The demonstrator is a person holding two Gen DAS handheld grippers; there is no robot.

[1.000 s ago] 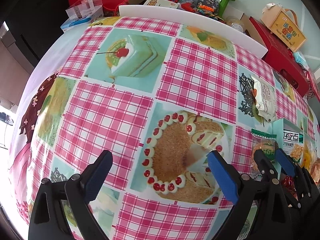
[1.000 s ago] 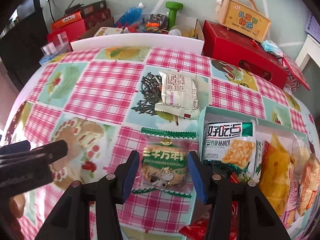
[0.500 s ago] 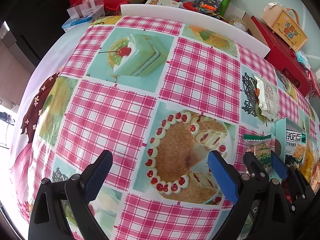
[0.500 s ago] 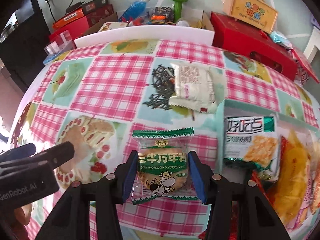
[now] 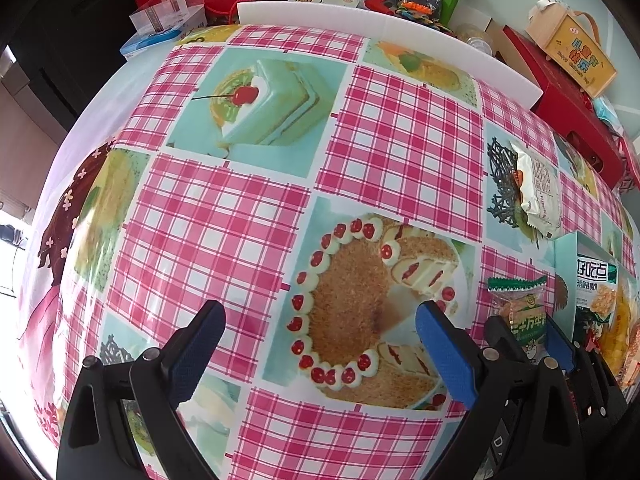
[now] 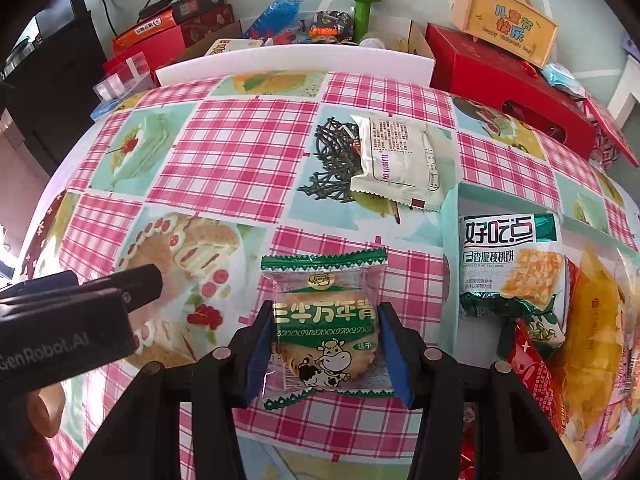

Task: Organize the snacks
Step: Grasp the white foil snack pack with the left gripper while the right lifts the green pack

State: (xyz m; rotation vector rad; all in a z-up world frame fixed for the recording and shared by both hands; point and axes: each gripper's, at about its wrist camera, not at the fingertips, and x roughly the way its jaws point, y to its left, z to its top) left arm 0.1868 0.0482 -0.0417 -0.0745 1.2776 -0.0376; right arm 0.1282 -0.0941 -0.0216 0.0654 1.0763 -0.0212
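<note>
My right gripper [image 6: 325,350] is shut on a green-and-clear biscuit packet [image 6: 326,328] with a cow on it, held just above the tablecloth; the packet also shows in the left wrist view [image 5: 522,316]. A pale cream snack packet [image 6: 398,162] lies on the table farther back. To the right a light-blue box [image 6: 450,216] holds several snacks, a white-green walnut cake pack [image 6: 514,256] on top. My left gripper [image 5: 320,340] is open and empty over the cake picture.
Behind the table's far white edge [image 6: 296,60] stand red gift boxes [image 6: 508,80], a yellow carry box [image 6: 504,26], a blue bottle [image 6: 276,16], a green dumbbell [image 6: 362,6] and cartons. The left gripper's body [image 6: 68,328] sits at the left in the right wrist view.
My right gripper has closed on the biscuit packet and lifted it slightly, drawing it toward the near edge. The left gripper has stayed open and shifted little.
</note>
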